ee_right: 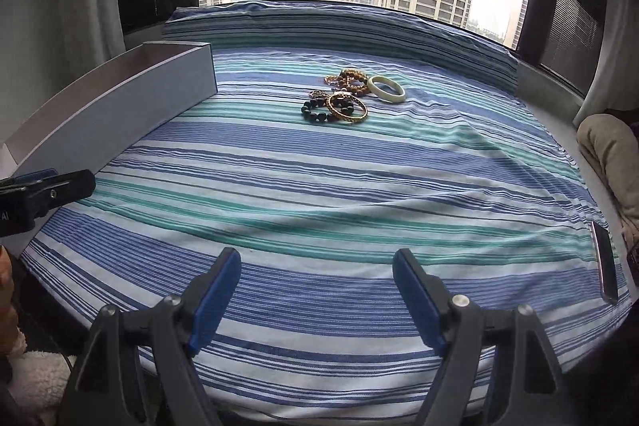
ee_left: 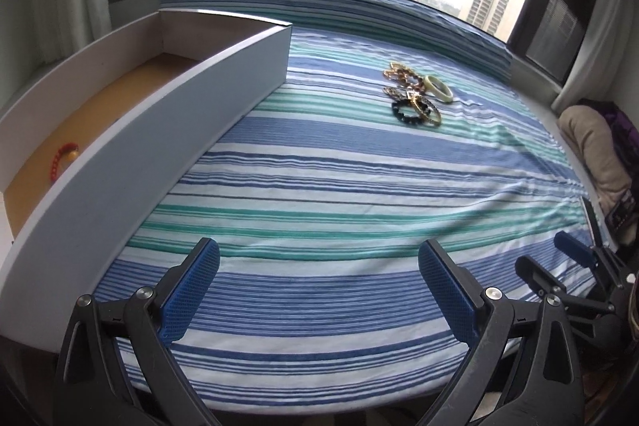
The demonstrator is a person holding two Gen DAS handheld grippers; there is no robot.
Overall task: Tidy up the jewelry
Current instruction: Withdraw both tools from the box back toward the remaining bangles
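Both my grippers, left gripper and right gripper, gape empty. Bracelets look light, slippery; the pale bangle seems rigid, brittle: I'd pinch its rim.

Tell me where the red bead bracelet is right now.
The red bead bracelet shows only in the left wrist view, far left, lying inside the open drawer, apart from the bracelet pile.

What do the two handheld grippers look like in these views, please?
Both match: the left gripper and right gripper have black plastic linkage arms joined by silver round pivot pins, ending in flat blue pads with a fine textured grid. No cables or sleeves show.
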